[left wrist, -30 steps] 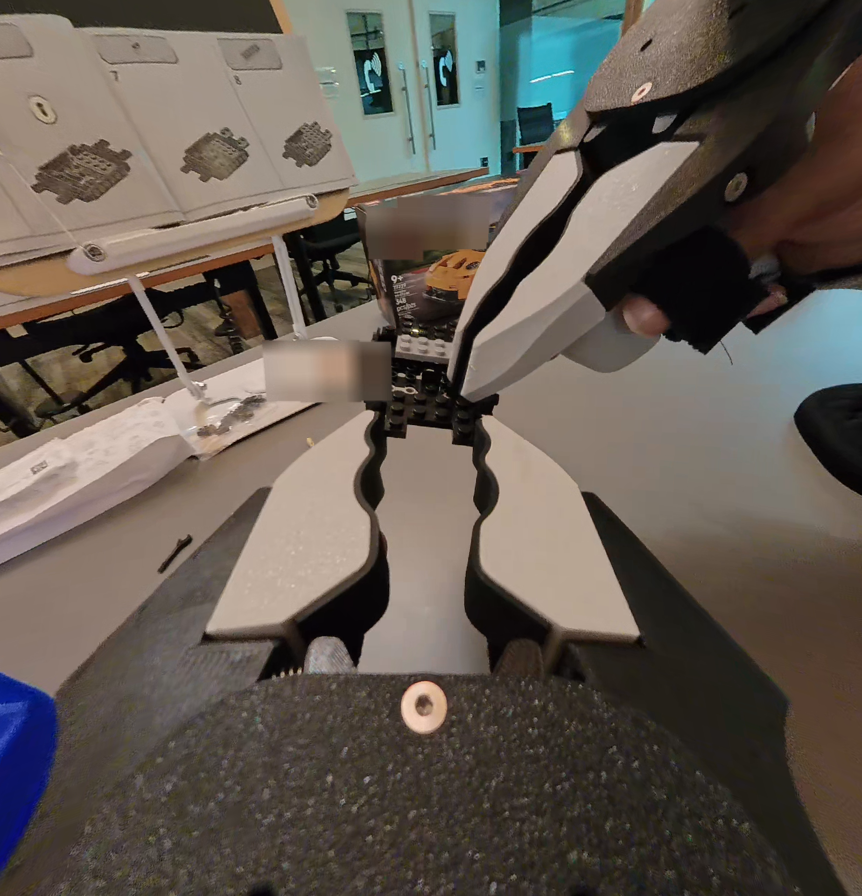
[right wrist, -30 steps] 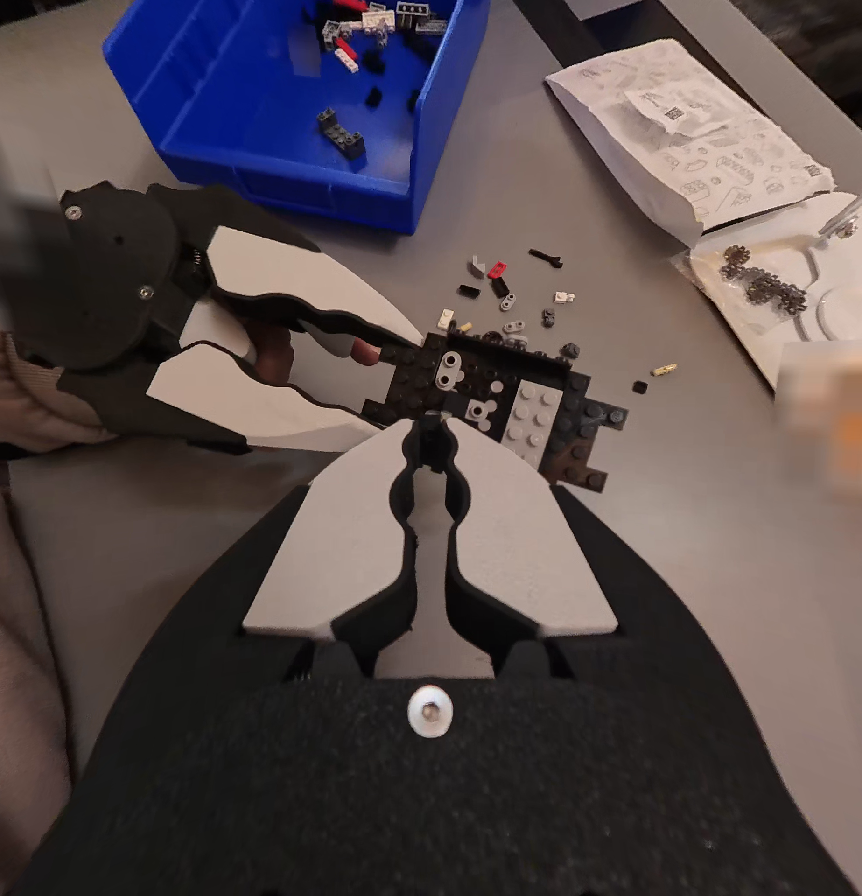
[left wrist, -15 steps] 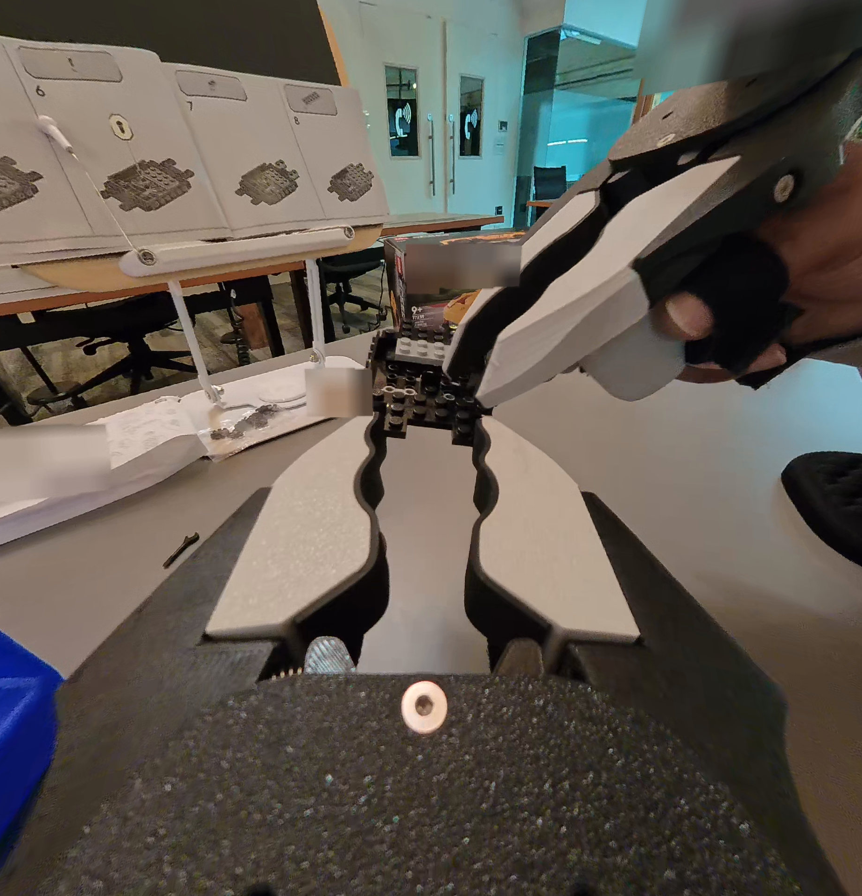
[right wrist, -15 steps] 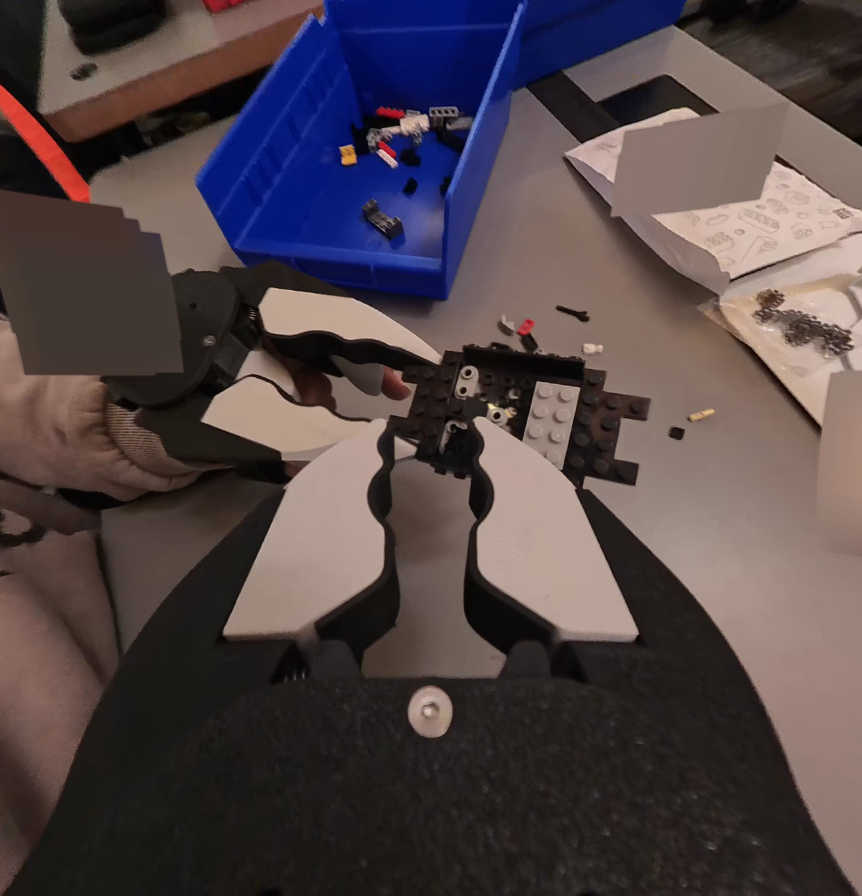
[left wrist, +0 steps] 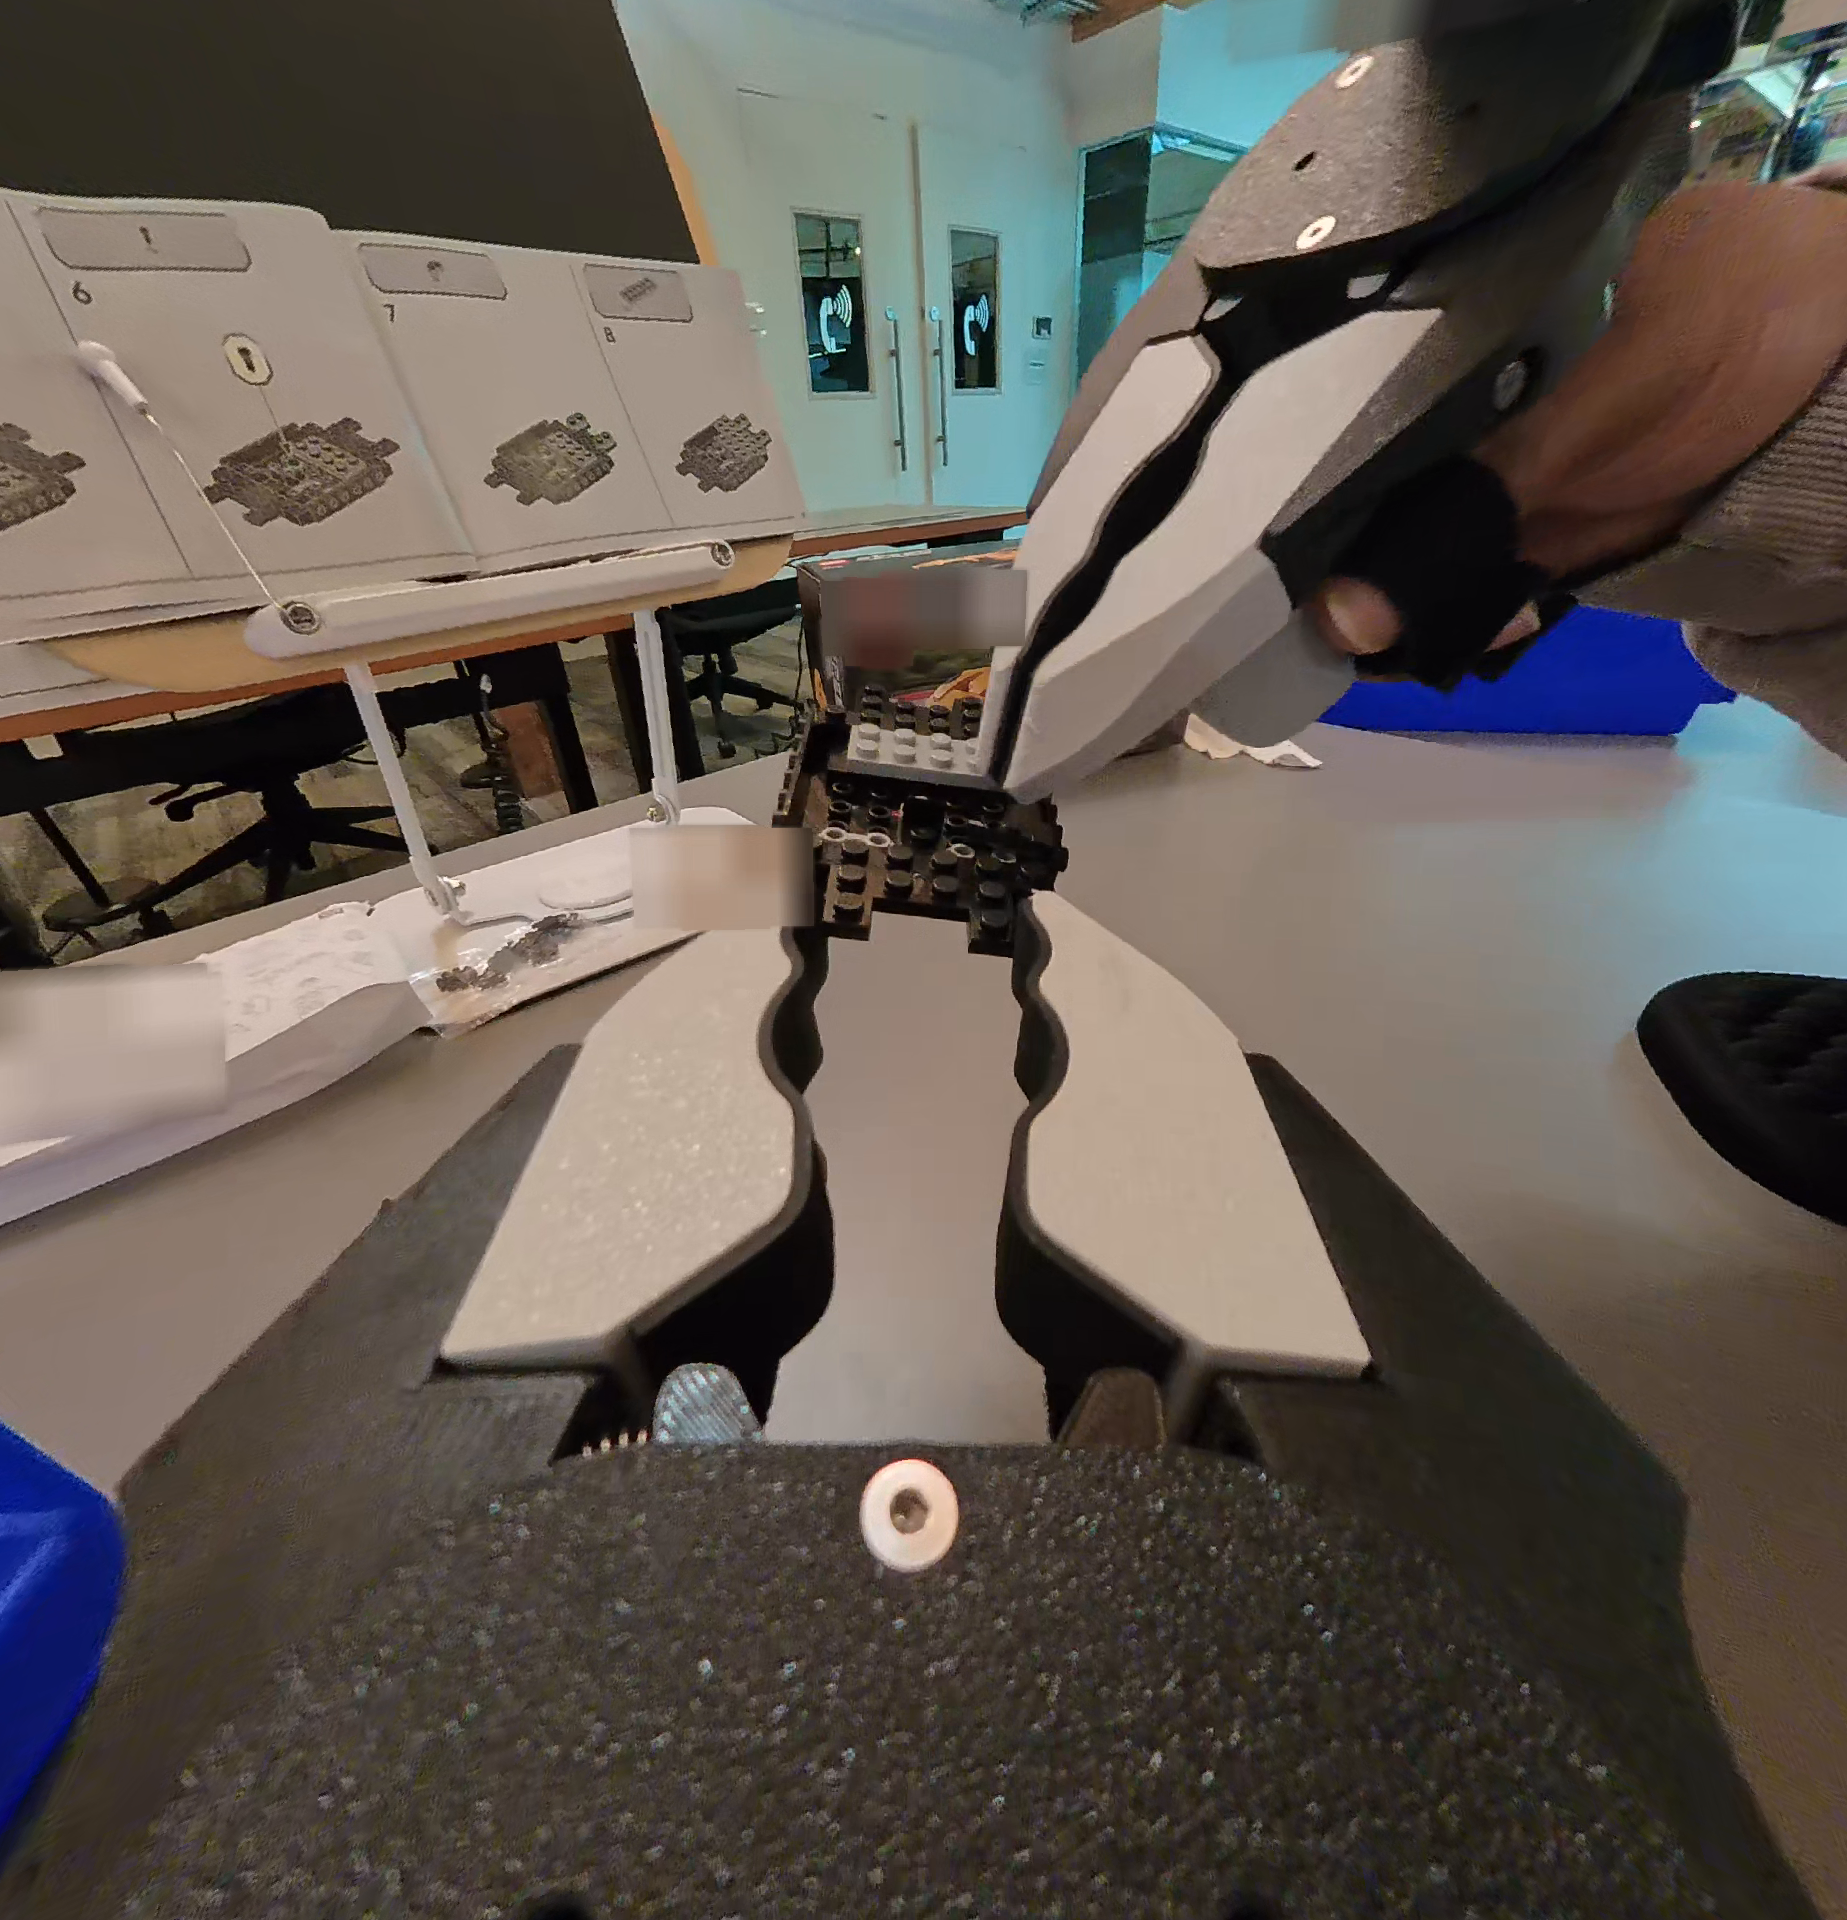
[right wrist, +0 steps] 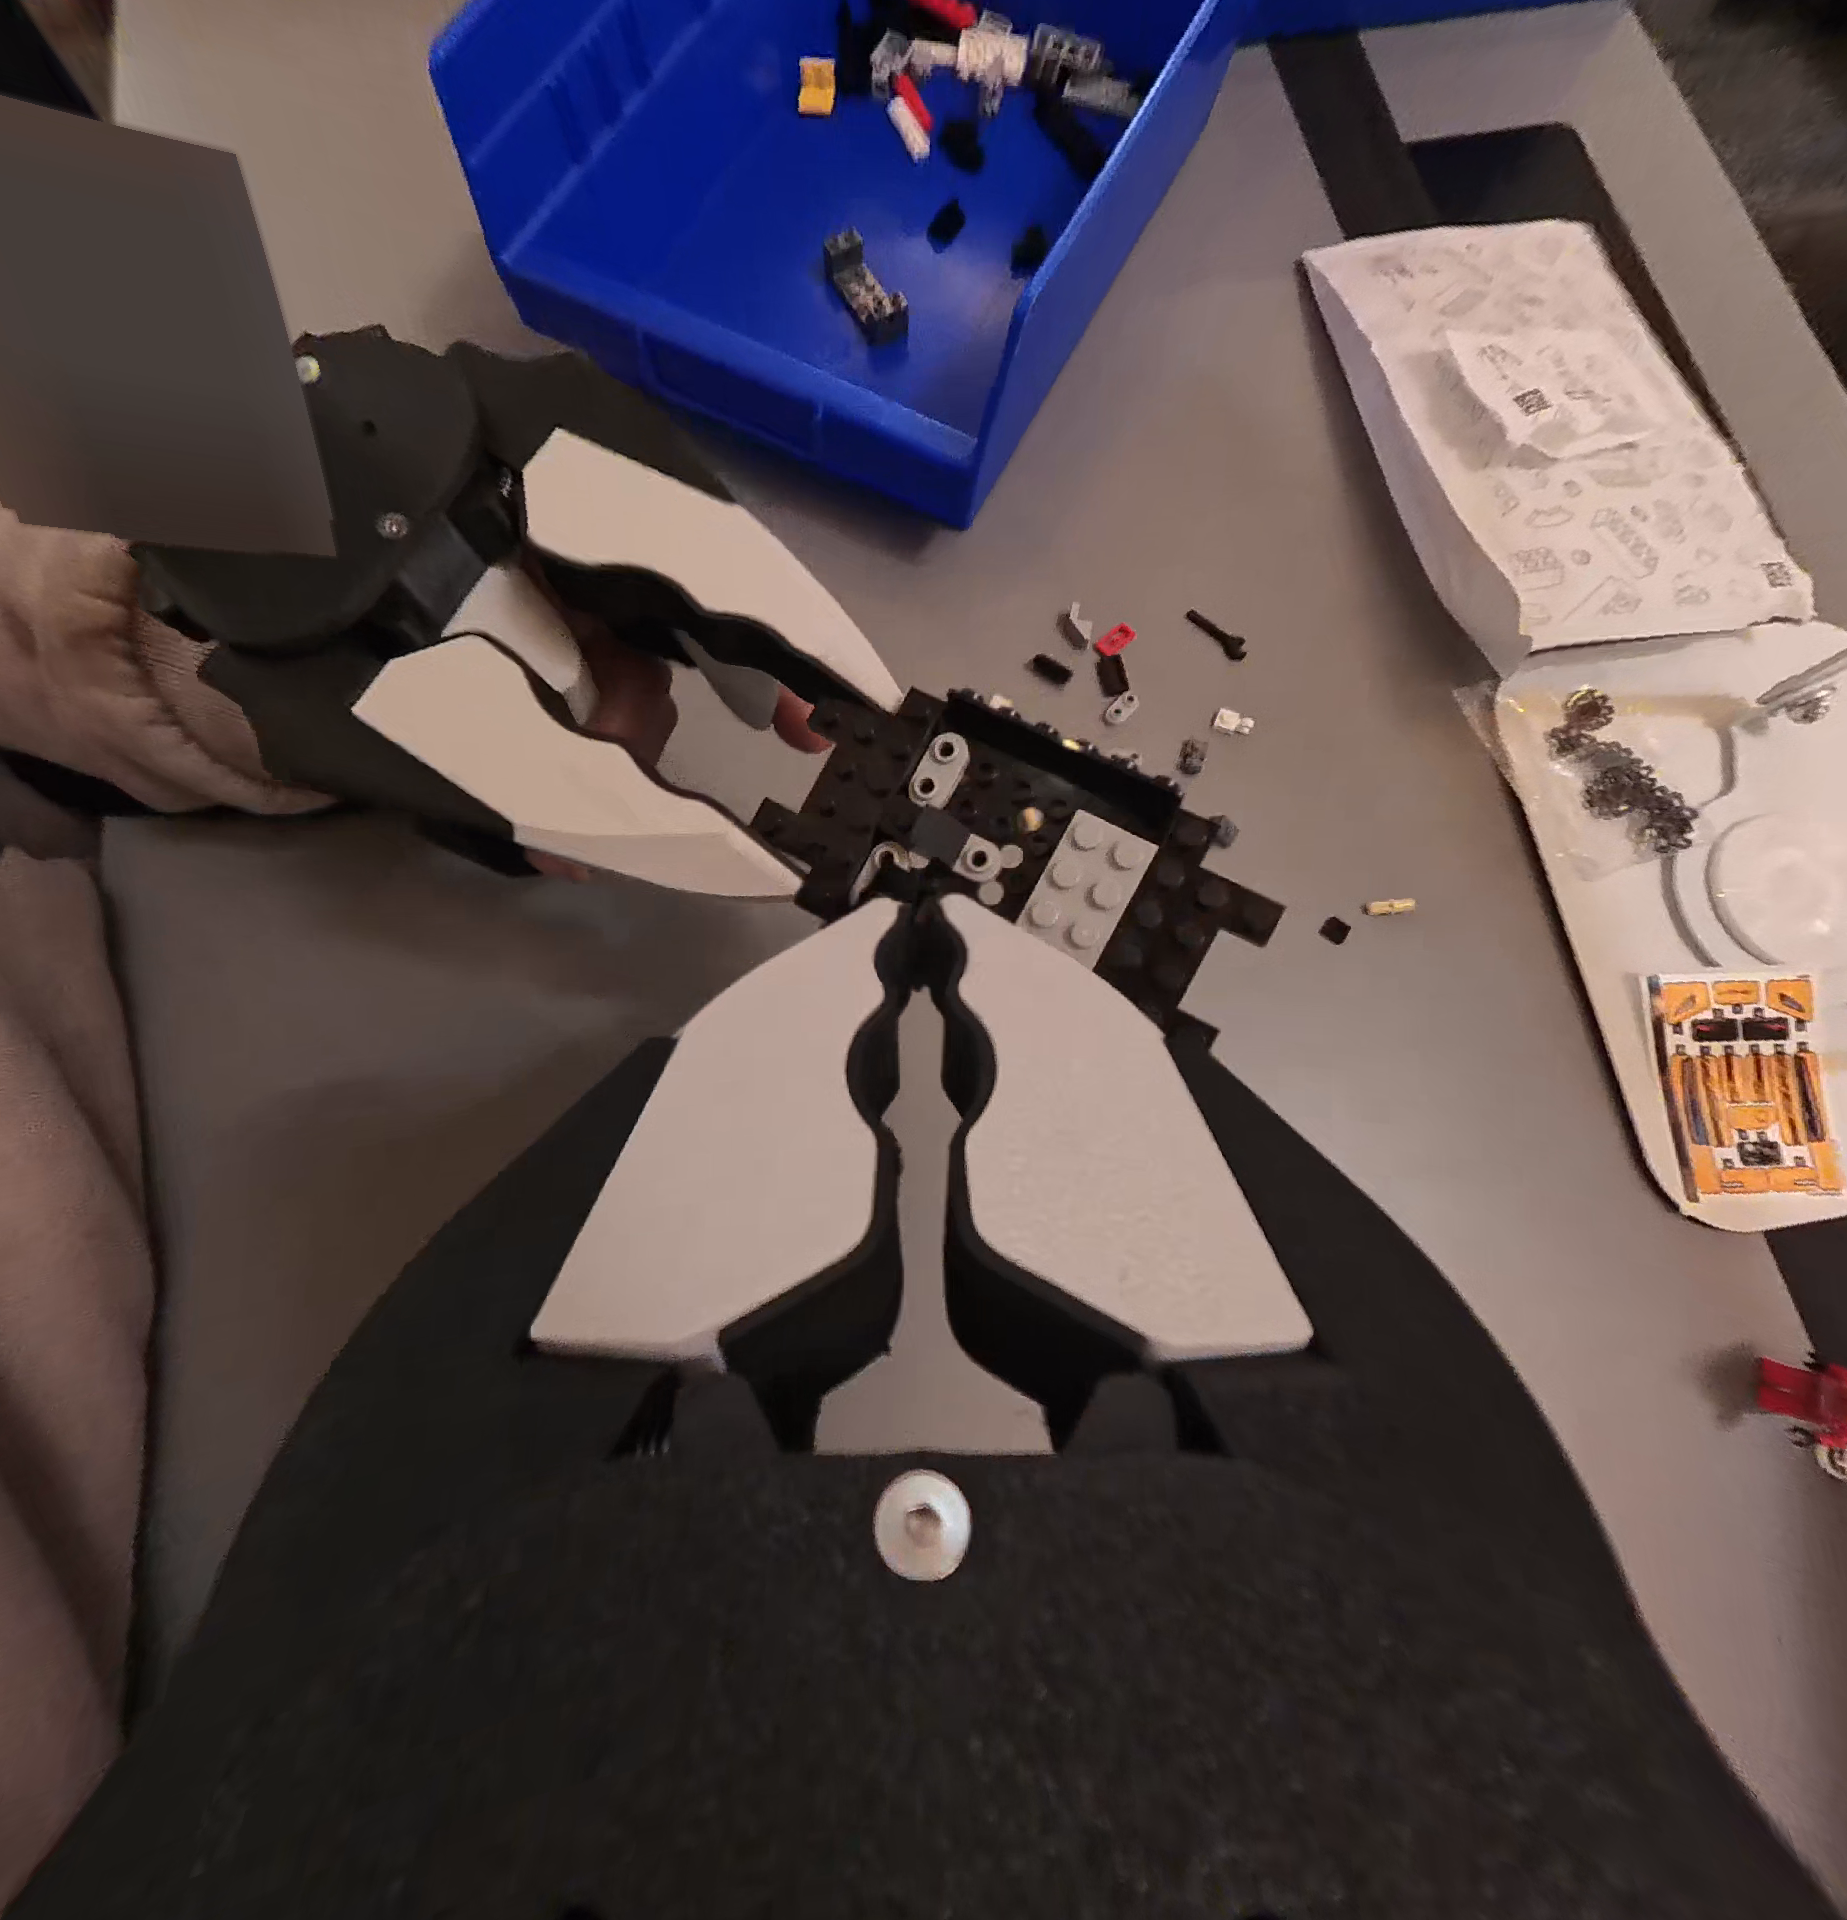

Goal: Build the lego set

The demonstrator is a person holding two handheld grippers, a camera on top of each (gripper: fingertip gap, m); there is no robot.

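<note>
Because the build had to be kept from sliding while a part went in, the left gripper point(left wrist: 919, 935) sat with its jaws at a middling spread, one finger on each side of the near end of the black lego base point(left wrist: 929, 862). That grip looked meant purely to steady it. In the left wrist view the base seemed tipped up a little at the far end, though I could not tell whether it was clear of the table point(right wrist: 1418, 1351).

The right gripper point(right wrist: 919, 914) came down steeply from above, jaws drawn almost together. Its tips met the base beside the light grey plate point(right wrist: 1090, 883), which suggests it was seating or pressing a small piece there. Whether anything was still pinched between the tips was hidden by the fingers themselves.

Just beyond the base lay a scatter of small loose pieces point(right wrist: 1111, 644), close enough to be knocked if the base were swung round. Right of them lay a clear bag of small black parts point(right wrist: 1615, 779), a sticker sheet point(right wrist: 1750, 1101) nearer, and a printed paper bag point(right wrist: 1553, 436) farther off. The blue bin point(right wrist: 794, 384) with more pieces stood at the far left, well apart. In the left wrist view, an open instruction booklet point(left wrist: 379, 416) stood propped on a stand farther back, facing the work.
</note>
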